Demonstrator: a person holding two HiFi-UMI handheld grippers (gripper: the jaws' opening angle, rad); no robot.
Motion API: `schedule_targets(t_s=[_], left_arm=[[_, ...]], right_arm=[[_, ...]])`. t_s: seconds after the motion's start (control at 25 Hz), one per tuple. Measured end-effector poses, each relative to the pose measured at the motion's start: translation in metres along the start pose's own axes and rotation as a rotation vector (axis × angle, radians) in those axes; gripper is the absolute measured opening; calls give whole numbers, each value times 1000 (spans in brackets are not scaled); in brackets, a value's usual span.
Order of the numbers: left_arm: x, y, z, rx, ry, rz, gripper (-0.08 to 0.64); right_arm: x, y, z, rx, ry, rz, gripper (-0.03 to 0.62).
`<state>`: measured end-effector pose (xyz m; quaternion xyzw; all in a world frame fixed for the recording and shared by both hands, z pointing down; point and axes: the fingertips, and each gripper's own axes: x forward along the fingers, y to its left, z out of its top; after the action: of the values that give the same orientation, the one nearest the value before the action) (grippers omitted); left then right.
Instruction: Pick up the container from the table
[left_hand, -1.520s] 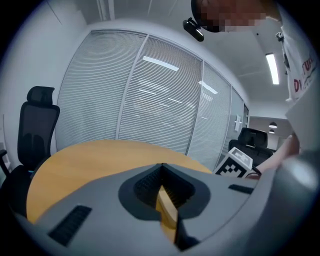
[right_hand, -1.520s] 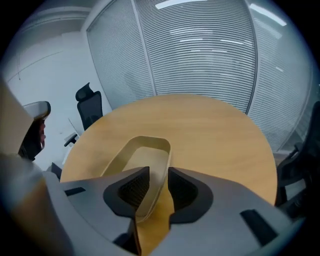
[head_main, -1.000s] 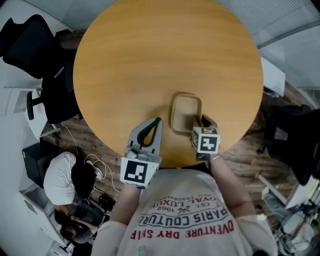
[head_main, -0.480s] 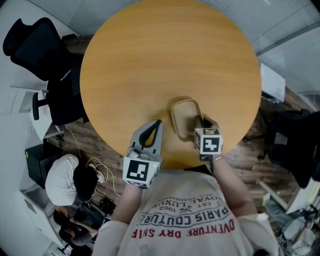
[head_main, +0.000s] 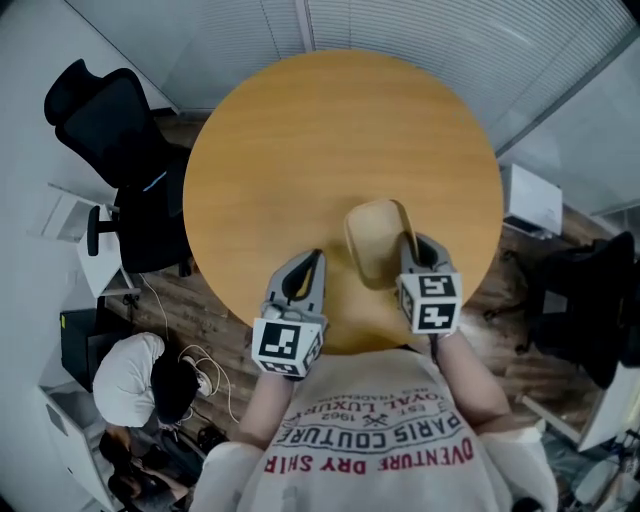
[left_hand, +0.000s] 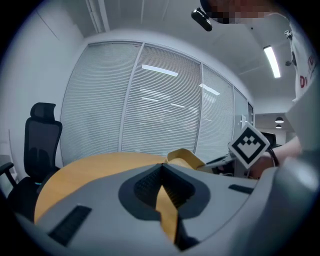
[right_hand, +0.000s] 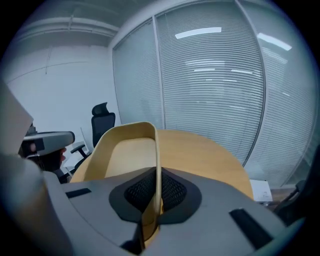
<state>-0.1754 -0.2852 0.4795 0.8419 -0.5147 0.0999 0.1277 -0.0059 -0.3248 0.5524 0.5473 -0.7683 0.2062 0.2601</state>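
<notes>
A tan, empty, rounded-rectangular container (head_main: 372, 238) hangs tilted just above the near part of the round wooden table (head_main: 300, 140). My right gripper (head_main: 411, 243) is shut on its right wall. In the right gripper view that thin wall (right_hand: 156, 150) runs straight down between the two dark pads, with the right gripper (right_hand: 155, 176) clamped on it. My left gripper (head_main: 315, 257) hovers to the container's left, apart from it, jaws shut on nothing. From the left gripper view, the left gripper (left_hand: 162, 167) has its tips meeting, and the container (left_hand: 183, 156) shows beyond them.
A black office chair (head_main: 108, 115) stands left of the table and a dark chair (head_main: 588, 300) at the right. Someone in a white top (head_main: 125, 365) crouches on the floor at lower left beside cables. A white box (head_main: 530, 200) sits by the blinds.
My right gripper has risen with the container, whose far end has tipped up off the table. The left gripper has stayed shut and hardly moved.
</notes>
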Motion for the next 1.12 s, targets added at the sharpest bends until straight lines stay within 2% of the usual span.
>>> schedule_targets(t_s=[0.28, 0.48, 0.72, 1.12], left_arm=[[-4, -7, 45, 35, -95, 35, 2], [-11, -13, 76, 49, -170, 62, 2], [-10, -14, 91, 59, -198, 84, 2], [-10, -16, 92, 58, -193, 111, 2]], right_arm=[[-53, -17, 76, 3, -247, 8, 3], [-87, -32, 104, 11, -370, 5, 3], [-91, -42, 115, 34, -407, 34, 3], [-86, -34, 110, 11, -391, 91, 3]])
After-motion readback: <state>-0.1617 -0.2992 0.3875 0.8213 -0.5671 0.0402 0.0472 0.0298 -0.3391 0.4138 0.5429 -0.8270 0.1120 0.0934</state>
